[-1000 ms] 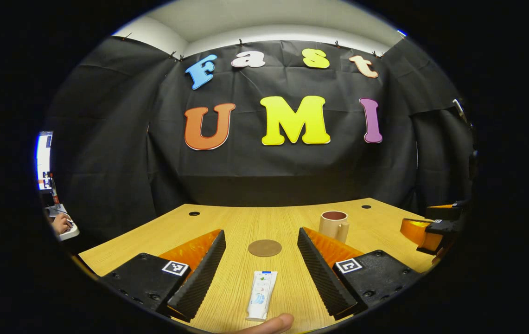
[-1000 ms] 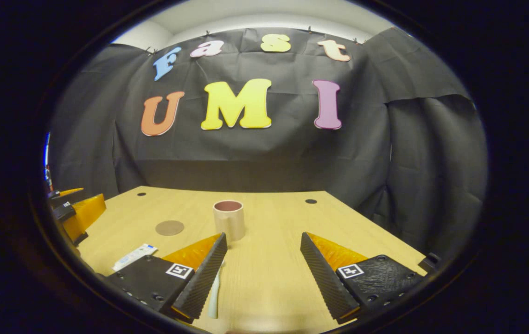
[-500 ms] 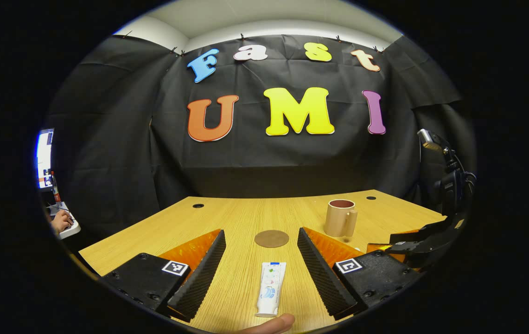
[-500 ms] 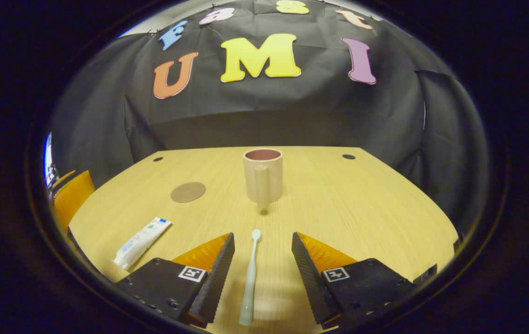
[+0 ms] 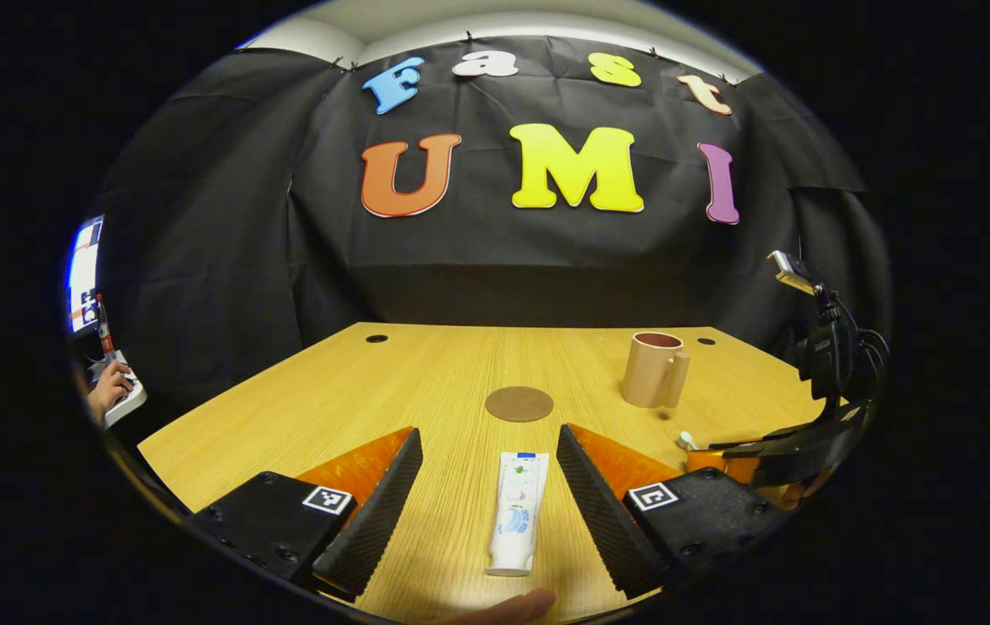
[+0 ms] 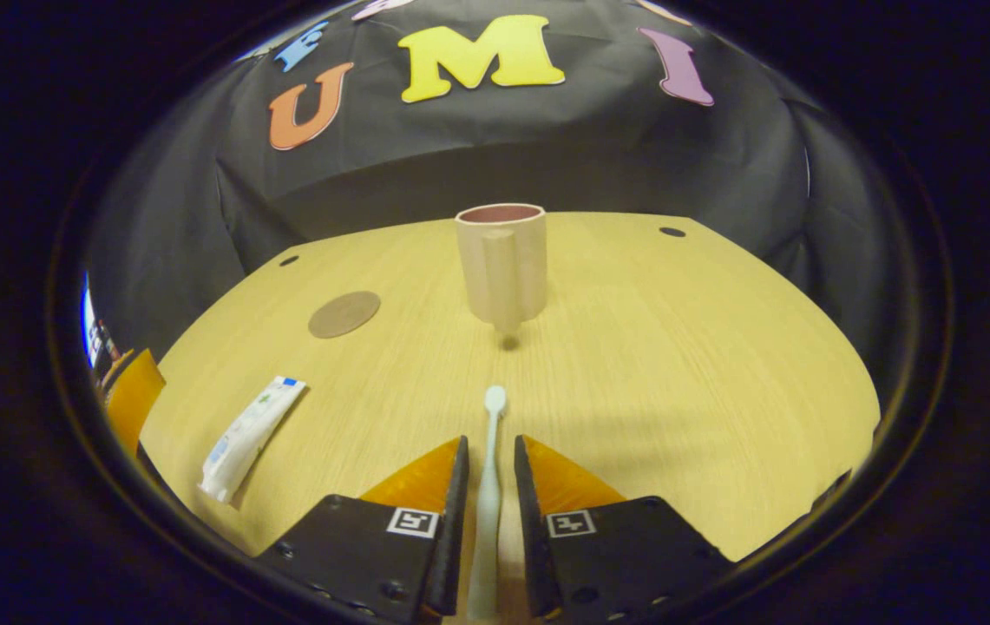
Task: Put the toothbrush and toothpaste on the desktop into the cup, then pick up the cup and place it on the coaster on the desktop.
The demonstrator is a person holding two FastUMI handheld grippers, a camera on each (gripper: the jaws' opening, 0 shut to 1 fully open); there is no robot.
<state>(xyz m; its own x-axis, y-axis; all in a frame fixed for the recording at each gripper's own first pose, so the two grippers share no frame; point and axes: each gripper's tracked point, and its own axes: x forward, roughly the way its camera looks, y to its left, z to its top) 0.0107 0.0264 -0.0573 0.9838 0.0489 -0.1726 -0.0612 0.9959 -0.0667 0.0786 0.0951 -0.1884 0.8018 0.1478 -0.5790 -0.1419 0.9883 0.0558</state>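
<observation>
Right gripper view: right claw (image 6: 486, 469) flanking toothbrush (image 6: 489, 486) (contact unclear), cup (image 6: 503, 260) ahead

Even overhead light, fairly bright on the desk (image 6: 677, 365), dim at the black cloth wall (image 5: 199, 217). Soft short shadow under the cup (image 6: 501, 260); faint sheen on the desk near the bottom of the left gripper view. Strong fisheye bending at edges. Focus sharp, no motion blur.

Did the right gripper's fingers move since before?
Yes. The right gripper has closed its fingers in around the toothbrush, which lies where it was, in line with the cup. Whether they press it yet is unclear.
</observation>
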